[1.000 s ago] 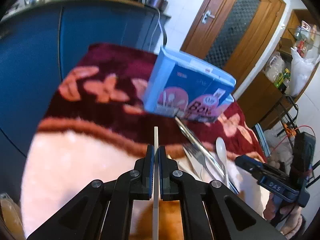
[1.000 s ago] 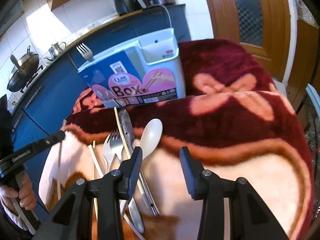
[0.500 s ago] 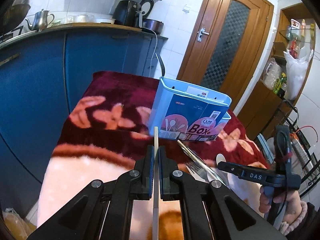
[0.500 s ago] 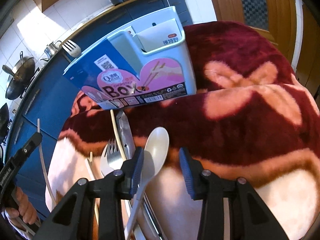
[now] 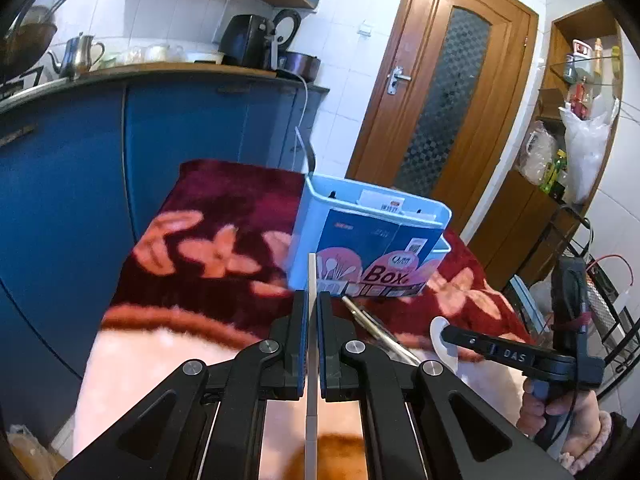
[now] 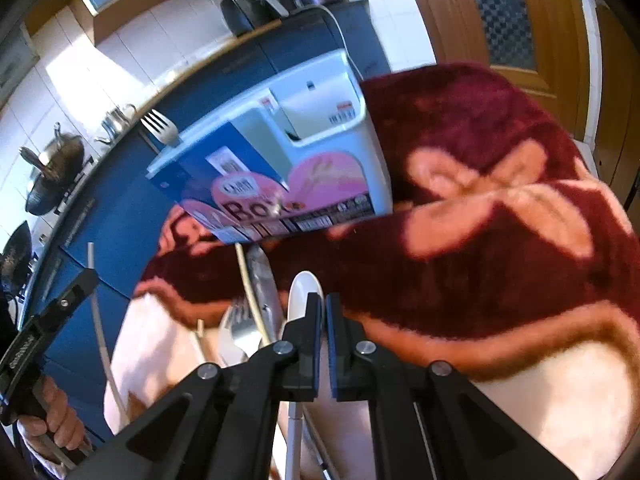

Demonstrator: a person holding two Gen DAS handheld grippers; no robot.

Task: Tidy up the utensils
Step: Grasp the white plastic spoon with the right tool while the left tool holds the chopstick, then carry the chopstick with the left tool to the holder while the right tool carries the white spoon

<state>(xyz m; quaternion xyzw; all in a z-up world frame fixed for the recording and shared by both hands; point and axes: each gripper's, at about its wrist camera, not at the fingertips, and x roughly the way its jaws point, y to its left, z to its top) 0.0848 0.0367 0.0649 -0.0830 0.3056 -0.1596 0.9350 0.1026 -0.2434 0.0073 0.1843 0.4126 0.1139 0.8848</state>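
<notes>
1. Left gripper is clamped on a pale chopstick, pointing at the box.
2. Right gripper looks pinched together by the white spoon; can't tell if it's gripping.
3. Fork and knife lie on the blanket.

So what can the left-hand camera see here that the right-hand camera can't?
Only the left wrist view shows the door handle and the cluttered shelf with a white bag. Only the right wrist view shows the box's open compartments from above, the fork standing in it, and the fork lying on the blanket. Both show the blue utensil box, the red flowered blanket, the white spoon, the pale chopstick clamped in the left gripper, and the kettle.
</notes>
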